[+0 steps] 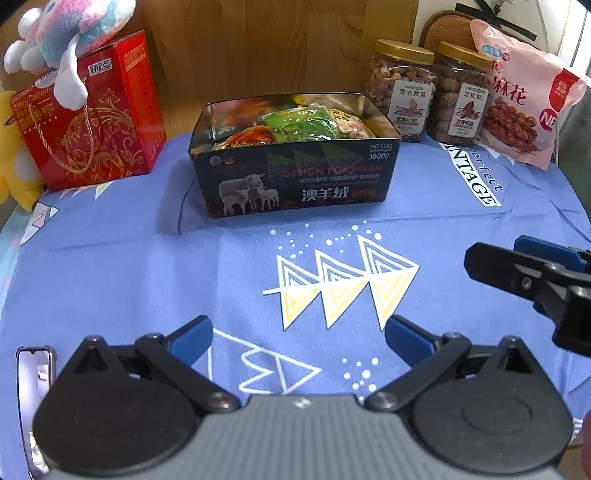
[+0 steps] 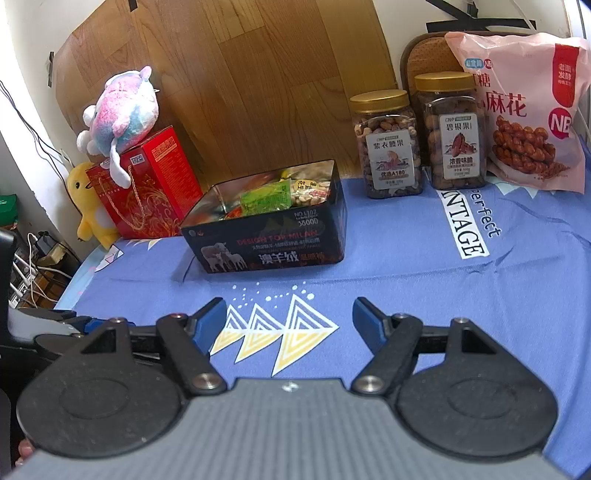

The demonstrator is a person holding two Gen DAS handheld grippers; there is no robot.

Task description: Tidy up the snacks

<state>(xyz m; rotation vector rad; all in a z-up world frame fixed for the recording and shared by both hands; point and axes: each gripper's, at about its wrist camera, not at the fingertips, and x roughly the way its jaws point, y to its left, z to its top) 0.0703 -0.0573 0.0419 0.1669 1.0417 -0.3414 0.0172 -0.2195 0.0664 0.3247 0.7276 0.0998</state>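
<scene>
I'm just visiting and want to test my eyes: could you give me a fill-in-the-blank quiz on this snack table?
1. The two nut jars have lids coloured ____.
2. The plush toy sits on top of the ____ gift box.
3. The open tin holds snack ____.
4. Both the left gripper and the right gripper have their jaws ____.

Answers: gold; red; packets; open

Blue tablecloth [image 2: 424,295] printed with white and yellow triangles, dots and lettering, spread over a table. Behind it, upright wood-grain panel [image 2: 258,85] taped against a white wall [image 2: 22,74]. Black tape strips [image 2: 476,24] crossed on the wall at upper right. At far left, below table level, tangled white cables [image 2: 26,273]. Daylight at the right edge.
</scene>
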